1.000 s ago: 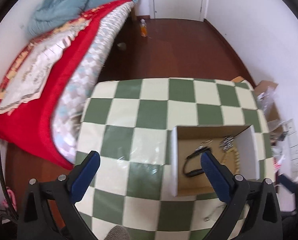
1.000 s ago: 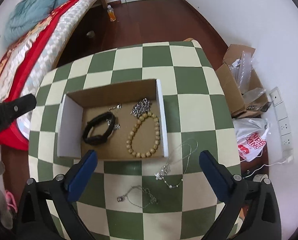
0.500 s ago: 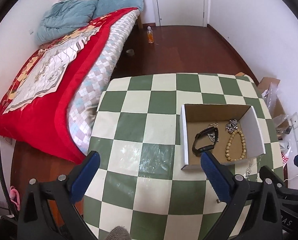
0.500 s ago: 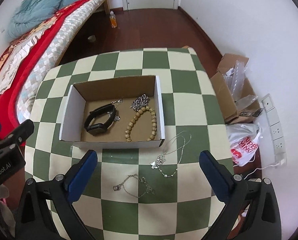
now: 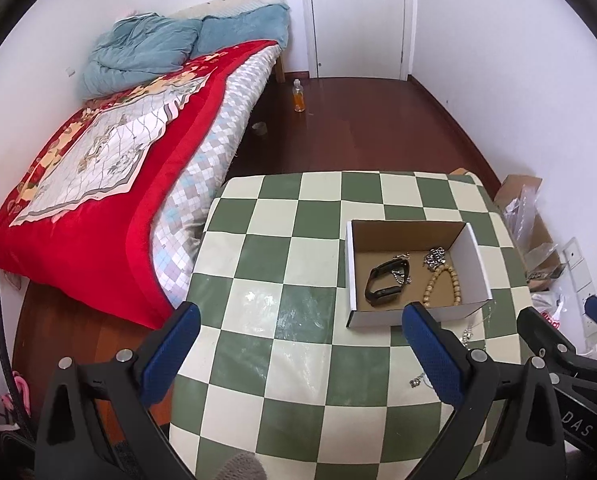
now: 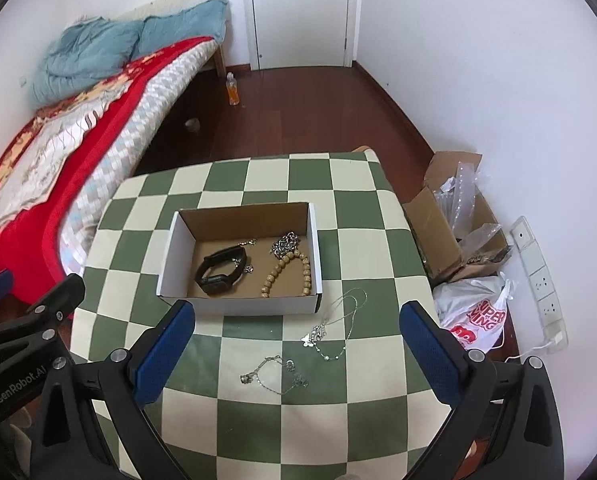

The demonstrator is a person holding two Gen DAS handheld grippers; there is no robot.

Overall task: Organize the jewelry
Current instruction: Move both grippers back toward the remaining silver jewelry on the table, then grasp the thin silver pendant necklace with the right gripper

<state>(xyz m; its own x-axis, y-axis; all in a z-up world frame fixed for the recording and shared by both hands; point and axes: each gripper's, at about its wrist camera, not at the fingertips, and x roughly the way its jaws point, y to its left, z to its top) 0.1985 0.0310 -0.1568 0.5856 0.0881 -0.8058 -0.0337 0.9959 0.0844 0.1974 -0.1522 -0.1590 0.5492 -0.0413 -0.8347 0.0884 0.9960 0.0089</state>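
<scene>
Right wrist view: both claws (image 6: 297, 344) (image 5: 300, 350) gape empty; beaded bracelet (image 6: 288, 274) lies lengthwise front-to-back in box (image 6: 238, 306)

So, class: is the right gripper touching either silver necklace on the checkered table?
Apart. The right wrist view shows the right gripper open, raised above the table; both silver necklaces lie flat between its fingers, untouched.

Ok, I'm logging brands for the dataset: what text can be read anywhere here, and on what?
"GenRobot.AI": on the black left claw body.
"DAS": partial, on the black right claw body.
"SUPER", then letters like "MING": red print on the white plastic bag, partly creased.
Nothing else is legible.
</scene>
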